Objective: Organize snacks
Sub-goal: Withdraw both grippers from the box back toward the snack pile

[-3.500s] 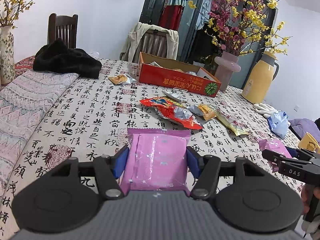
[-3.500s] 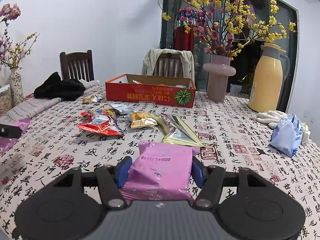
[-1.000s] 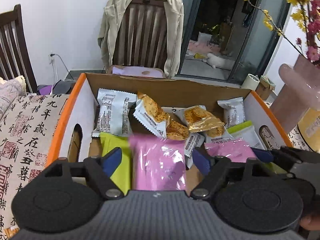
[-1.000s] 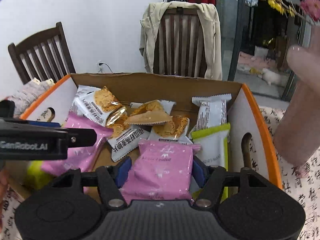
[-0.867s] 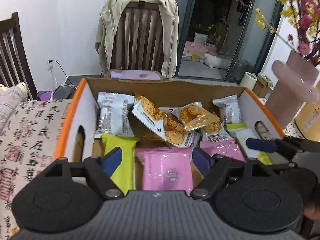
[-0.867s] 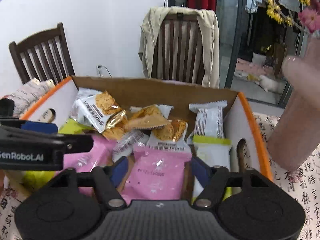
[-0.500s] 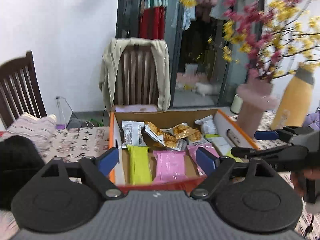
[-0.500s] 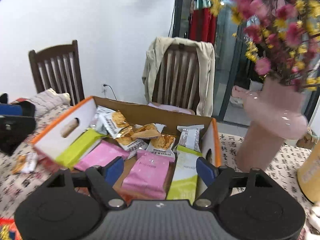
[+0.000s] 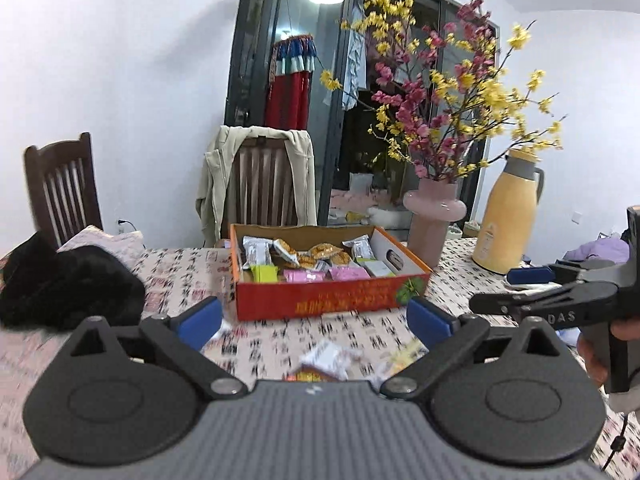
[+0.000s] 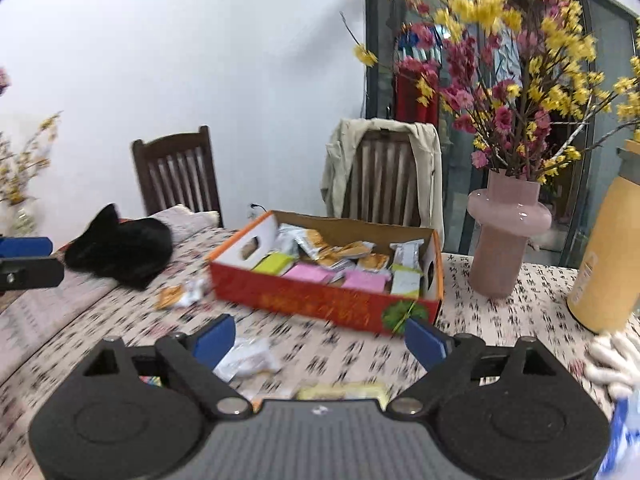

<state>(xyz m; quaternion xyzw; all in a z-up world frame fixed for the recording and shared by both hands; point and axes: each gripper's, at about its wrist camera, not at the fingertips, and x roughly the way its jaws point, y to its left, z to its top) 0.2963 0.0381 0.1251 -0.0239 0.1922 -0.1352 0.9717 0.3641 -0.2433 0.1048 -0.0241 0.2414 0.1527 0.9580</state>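
Over the desk [image 9: 192, 276], at left, the left claw [image 9: 314, 318] hangs empty, jaws apart; the right claw [image 10: 318, 338] likewise. Between deliveries, I judge: the red box [image 9: 332, 300] beyond holds packets, loose snacks [image 9: 328, 358] lie just below. Next: lower and pinch one flat wrapper.

A: From where does each of the 2 views look?

B: Both sit low over the worktop [image 9: 280, 344], looking forward between their own blue gripper pads, level with the room. The left wrist view faces the red box [image 9: 332, 300] head-on from a moderate way back. The right wrist view sees that box [image 10: 320, 300] from the right, at an angle.

A: What do they share?

B: The box, the pink vase [image 9: 434, 220], the draped chair [image 10: 386, 172].
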